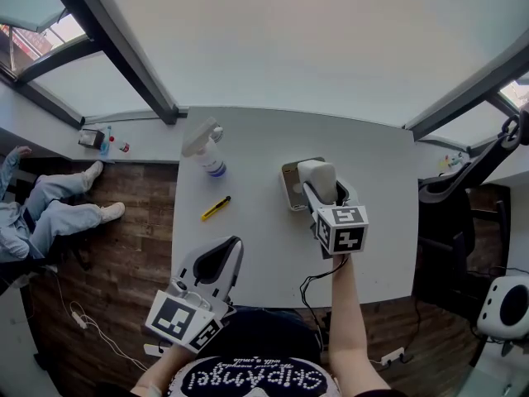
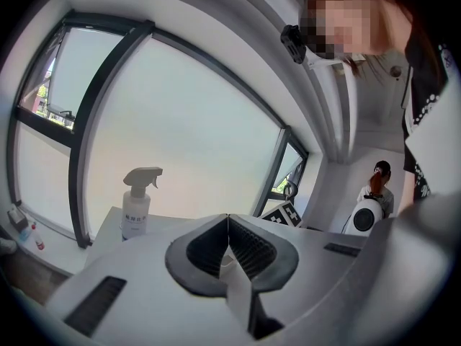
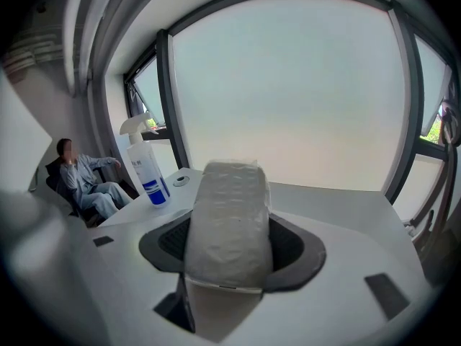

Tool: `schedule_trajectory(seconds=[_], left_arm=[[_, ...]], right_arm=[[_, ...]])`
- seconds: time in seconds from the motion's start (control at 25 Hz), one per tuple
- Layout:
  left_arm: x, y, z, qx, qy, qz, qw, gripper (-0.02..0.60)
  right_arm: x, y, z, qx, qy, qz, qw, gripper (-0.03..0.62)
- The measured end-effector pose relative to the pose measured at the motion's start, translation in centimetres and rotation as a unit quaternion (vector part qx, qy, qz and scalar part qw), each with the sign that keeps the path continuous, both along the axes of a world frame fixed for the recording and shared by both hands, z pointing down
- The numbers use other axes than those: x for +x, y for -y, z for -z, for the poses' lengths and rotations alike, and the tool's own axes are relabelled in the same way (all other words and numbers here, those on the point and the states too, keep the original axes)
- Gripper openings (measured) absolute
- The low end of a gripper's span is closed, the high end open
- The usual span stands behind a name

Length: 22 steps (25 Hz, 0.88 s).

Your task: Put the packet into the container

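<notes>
My right gripper (image 1: 327, 195) is shut on a white packet (image 1: 316, 174), which stands up between the jaws. In the right gripper view the packet (image 3: 229, 222) fills the gap between the pads and hides what lies below. The packet hangs over the right part of a small grey-tan container (image 1: 289, 190) on the white table (image 1: 248, 238); whether they touch I cannot tell. My left gripper (image 1: 216, 259) sits near the table's front left edge. Its jaws are shut with nothing between them in the left gripper view (image 2: 228, 247).
A white spray bottle (image 1: 207, 151) lies at the back left of the table, with a yellow cutter (image 1: 216, 208) in front of it. A seated person (image 1: 50, 209) is on the floor side at left. Chairs (image 1: 450, 197) stand at right.
</notes>
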State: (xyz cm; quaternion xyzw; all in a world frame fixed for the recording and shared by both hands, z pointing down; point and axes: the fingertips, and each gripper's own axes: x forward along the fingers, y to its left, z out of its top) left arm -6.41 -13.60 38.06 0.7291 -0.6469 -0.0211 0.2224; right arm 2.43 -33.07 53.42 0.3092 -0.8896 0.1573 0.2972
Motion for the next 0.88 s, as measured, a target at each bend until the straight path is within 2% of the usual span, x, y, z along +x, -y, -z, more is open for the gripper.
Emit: schedule_trajectory(seconds=[0.88], left_arm=[[-0.1, 0.1, -0.1, -0.002, -0.001, -0.001, 1.0000, 0.009]], right_arm=[[-1.3, -0.5, -4.3, -0.038, -0.046, 0.016, 0.998, 0.267]])
